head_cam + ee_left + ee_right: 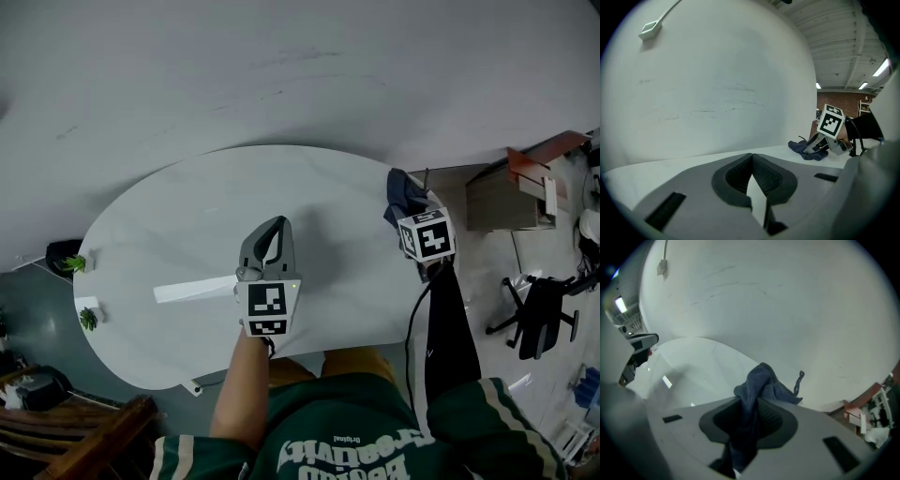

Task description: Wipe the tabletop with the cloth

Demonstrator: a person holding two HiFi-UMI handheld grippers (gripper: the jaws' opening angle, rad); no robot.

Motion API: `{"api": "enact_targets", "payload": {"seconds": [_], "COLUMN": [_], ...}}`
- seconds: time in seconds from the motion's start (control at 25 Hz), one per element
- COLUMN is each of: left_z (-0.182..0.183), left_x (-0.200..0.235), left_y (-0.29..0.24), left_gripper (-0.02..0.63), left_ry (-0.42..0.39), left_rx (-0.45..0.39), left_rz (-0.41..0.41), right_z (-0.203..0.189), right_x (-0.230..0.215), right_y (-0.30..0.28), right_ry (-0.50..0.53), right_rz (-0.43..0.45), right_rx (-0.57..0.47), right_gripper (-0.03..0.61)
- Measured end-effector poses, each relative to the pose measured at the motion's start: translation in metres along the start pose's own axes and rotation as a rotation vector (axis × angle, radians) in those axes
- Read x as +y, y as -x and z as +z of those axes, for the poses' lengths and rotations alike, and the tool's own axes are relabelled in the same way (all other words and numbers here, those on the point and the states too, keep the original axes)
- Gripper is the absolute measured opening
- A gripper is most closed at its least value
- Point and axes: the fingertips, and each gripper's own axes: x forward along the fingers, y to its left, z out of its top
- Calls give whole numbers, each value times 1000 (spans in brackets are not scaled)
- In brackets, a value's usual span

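Note:
The oval white tabletop [187, 216] fills the middle of the head view. A dark blue cloth [405, 195] is bunched at its right edge, and my right gripper [412, 214] is shut on it. In the right gripper view the cloth [761, 380] rises in a fold from between the right gripper's [757, 405] jaws. My left gripper [278, 227] hovers over the table's middle, shut with nothing in it. In the left gripper view its tips [751, 158] meet, and the cloth [806, 150] and the right gripper [821, 143] show far right.
Two small green plants [75, 264] [88, 320] and a white block [86, 303] sit at the table's left end. A box cabinet [506, 195] and a black office chair [544, 314] stand right of the table. A wooden chair [84, 436] is at lower left. A white wall lies behind.

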Motion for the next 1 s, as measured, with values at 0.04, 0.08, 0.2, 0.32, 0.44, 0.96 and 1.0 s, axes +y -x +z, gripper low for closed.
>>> {"api": "enact_targets", "payload": {"seconds": [0.04,0.08,0.2,0.32,0.44,0.96,1.0], "left_z": [-3,-5,-8,-10,-14,-43,-46], "left_x": [7,14,36,59,82,187,196], "left_y": [3,7,18,29,41,108,113], "left_gripper": [0,0,0,0,0,0,0], "left_ry": [4,6,13,22,25,28,30], "left_rx": [1,1,-7,-18,-20,-9,-8], "left_rz": [6,10,23,26,28,92,101], "right_z": [3,5,13,21,30,70,73], "right_x": [9,17,43,67,96,223,233], "right_y": [-2,-3,-8,-12,-16,-37,-39], "right_ry": [4,8,15,0,-20,31,38], "right_rz": [6,11,18,28,44,82,85], "right_rx": [1,1,2,-4,-16,-24,-25], "right_gripper": [98,98,98,98,98,98,98]}}
